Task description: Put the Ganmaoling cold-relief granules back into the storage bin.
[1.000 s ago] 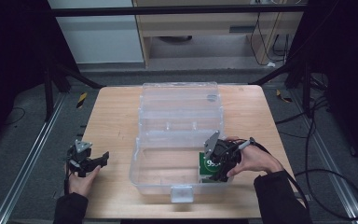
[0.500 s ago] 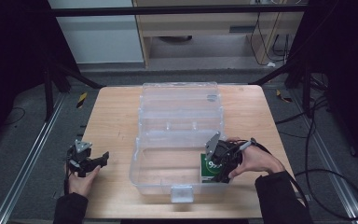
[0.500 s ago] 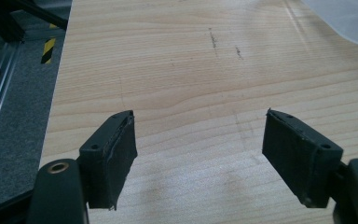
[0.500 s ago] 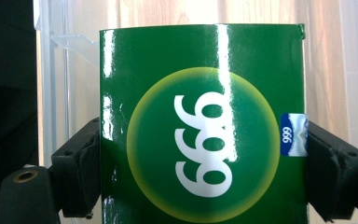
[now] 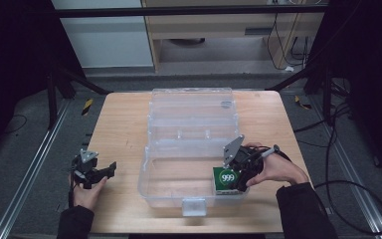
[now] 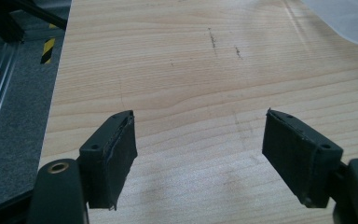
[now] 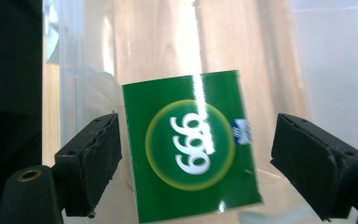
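Observation:
A green box marked 999 [image 5: 227,179] stands in the near right corner of an open clear plastic case [image 5: 179,149]. My right gripper [image 5: 237,173] reaches into that corner from the right. In the right gripper view the green box [image 7: 191,154] sits tilted between the jaws of the right gripper [image 7: 200,128]. The left pad is close to its edge and the right pad [image 7: 314,158] stands well off it. These jaws have just been closing. My left gripper [image 5: 108,171] rests at the table's left side, open over bare wood [image 6: 200,126].
The case's lid [image 5: 191,107] lies open toward the far side of the wooden table [image 5: 114,124]. A latch tab [image 5: 194,206] sticks out at the case's near wall. Dark floor, rails and cables surround the table.
The right gripper and the green box have barely shifted in the case's near right corner. The left gripper has stayed where it was.

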A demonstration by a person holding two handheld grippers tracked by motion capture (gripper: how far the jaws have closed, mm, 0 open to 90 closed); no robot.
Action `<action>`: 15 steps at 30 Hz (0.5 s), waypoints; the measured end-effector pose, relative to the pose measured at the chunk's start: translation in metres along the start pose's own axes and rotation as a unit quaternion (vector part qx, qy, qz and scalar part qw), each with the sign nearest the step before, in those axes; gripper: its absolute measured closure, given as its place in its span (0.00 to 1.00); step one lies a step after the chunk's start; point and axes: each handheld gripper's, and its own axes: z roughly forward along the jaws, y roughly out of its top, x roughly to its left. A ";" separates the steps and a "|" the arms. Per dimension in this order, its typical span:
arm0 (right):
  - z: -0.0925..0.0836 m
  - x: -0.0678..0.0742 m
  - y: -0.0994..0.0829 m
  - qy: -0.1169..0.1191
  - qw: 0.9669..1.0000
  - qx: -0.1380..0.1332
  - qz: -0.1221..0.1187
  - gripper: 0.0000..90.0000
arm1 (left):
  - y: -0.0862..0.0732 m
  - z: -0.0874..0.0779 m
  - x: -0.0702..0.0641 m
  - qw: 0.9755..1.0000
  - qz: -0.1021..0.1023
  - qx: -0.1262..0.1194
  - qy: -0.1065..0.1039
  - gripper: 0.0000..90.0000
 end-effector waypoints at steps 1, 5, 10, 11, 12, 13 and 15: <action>-0.005 -0.001 -0.001 -0.006 1.000 -0.005 0.007 0.20 | 0.000 0.000 0.000 1.000 0.001 0.000 0.000 0.28; -0.020 0.000 -0.004 -0.034 0.998 -0.034 0.037 0.22 | 0.000 0.000 0.000 1.000 0.003 -0.001 0.002 0.28; -0.038 -0.001 -0.010 -0.079 0.991 -0.062 0.089 0.21 | 0.000 -0.001 0.000 1.000 0.004 -0.003 0.002 0.28; -0.040 -0.001 -0.011 -0.087 0.989 -0.065 0.097 0.21 | 0.000 -0.001 0.000 1.000 0.002 -0.003 0.002 0.28; -0.043 -0.001 -0.014 -0.099 0.986 -0.073 0.108 0.20 | 0.000 -0.001 0.001 1.000 0.003 -0.003 0.002 0.28; -0.046 -0.001 -0.016 -0.110 0.984 -0.078 0.117 0.20 | 0.000 -0.001 0.001 1.000 0.003 -0.003 0.002 0.28; -0.050 0.000 -0.023 -0.135 0.977 -0.089 0.135 0.19 | 0.000 -0.001 0.000 1.000 0.003 -0.003 0.002 0.28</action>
